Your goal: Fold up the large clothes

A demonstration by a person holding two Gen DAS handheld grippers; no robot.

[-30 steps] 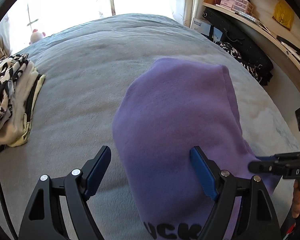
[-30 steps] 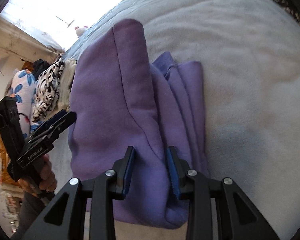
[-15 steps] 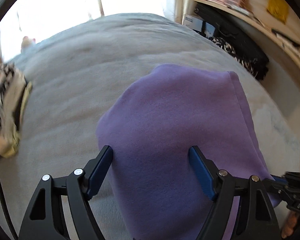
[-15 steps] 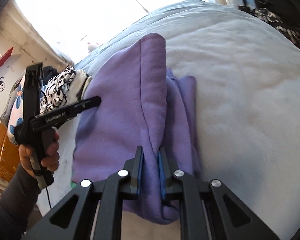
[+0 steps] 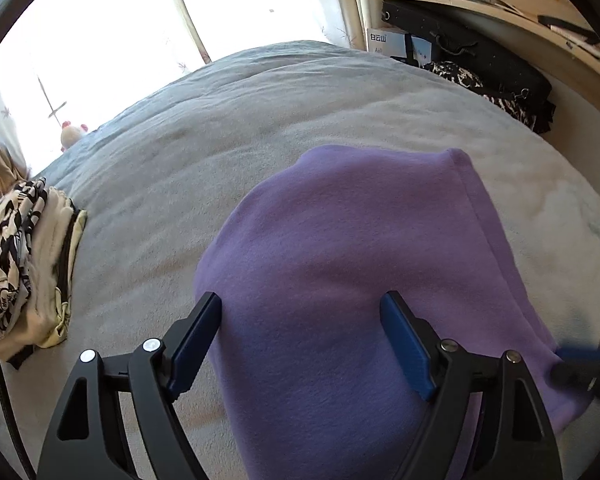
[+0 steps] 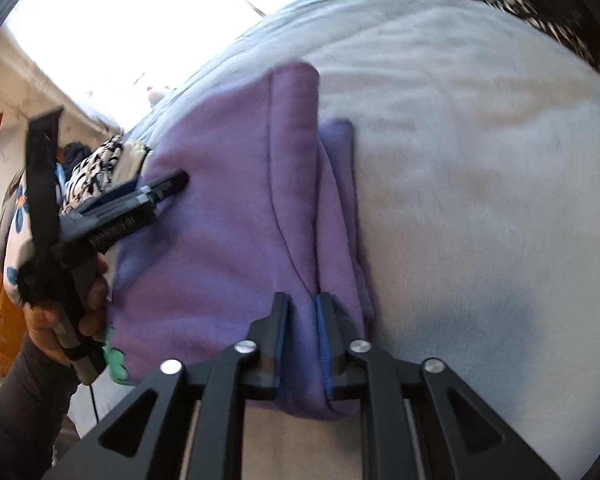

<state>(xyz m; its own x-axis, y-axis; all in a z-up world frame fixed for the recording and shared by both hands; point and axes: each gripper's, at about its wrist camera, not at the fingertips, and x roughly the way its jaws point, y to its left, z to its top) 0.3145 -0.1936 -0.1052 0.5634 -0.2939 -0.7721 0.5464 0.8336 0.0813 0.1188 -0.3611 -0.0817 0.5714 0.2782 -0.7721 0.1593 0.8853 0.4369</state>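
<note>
Pinching purple garment (image 6: 228, 240) edge in right gripper (image 6: 302, 320), left gripper (image 5: 300, 332) spread above

left gripper (image 5: 302, 340): jaws wide apart over garment | garment (image 5: 352, 264): purple, folded, on grey bed (image 5: 228, 128) | clothes stack (image 5: 24, 256): far left | right gripper (image 5: 584, 364): blurred, at garment's right edge

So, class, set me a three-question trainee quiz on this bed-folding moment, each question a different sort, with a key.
1. True or false: the right hand-held gripper is shut on the purple sweatshirt.
2. Multiple choice: the left hand-held gripper is A) open over the sweatshirt, B) shut on the blanket, C) out of view.
3. Fill in: the patterned clothes pile lies on the grey ____.

Key: 1 true; 2 A; 3 blanket.
</note>
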